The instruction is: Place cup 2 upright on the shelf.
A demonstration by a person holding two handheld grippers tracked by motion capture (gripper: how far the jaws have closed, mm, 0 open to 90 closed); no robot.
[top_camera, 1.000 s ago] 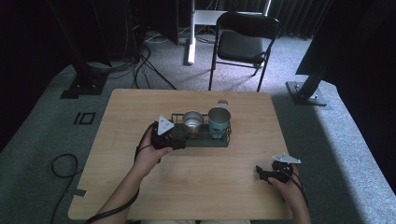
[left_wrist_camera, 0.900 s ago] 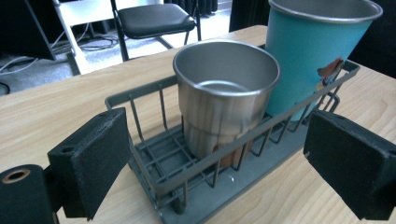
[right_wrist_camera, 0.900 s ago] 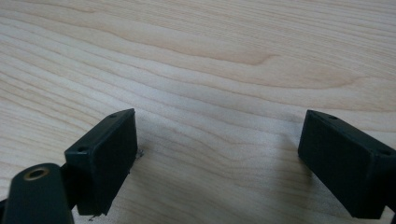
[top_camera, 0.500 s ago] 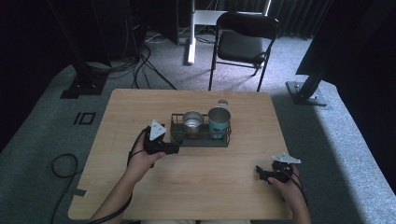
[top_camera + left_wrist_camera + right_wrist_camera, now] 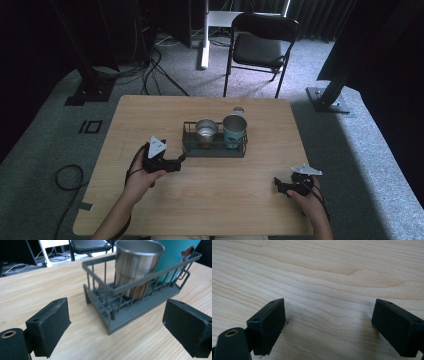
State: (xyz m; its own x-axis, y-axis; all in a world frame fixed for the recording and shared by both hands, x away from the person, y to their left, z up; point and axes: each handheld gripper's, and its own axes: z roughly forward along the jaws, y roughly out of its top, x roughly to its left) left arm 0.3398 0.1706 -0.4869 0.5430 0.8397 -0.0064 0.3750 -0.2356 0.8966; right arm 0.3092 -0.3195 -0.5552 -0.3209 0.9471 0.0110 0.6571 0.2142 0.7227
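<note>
Since a second ago the left gripper [image 5: 181, 159] has drawn back from the rack [image 5: 215, 148] toward the person; it was at the rack's left end and now sits just off that end's near corner, apart from it. Its jaws stand wide and released, holding nothing; in the left gripper view [image 5: 117, 322] the rack's corner lies between and beyond them, with bare wood in the gap. The right gripper [image 5: 278, 186] has not shifted: it rests low near the table's [image 5: 150, 115] near right corner, jaws spread, grasping nothing, and in the right gripper view [image 5: 328, 322] only wood grain lies between them.

Nearest, both hands sit close to the table's near edge. Between the two grippers lies a broad stretch of open tabletop, and the right one is well apart from the rack.

Farther on, the rack stands about mid-table, its long side facing the person. A steel cup [image 5: 205, 130] stands upright in its left part and a teal cup [image 5: 234, 131] upright in its right part, just beside each other. Beyond the rack a small round thing [image 5: 238, 110] lies near the far edge; open wood runs to the left and right edges. A chair [image 5: 260, 47] stands on the floor past the table.
</note>
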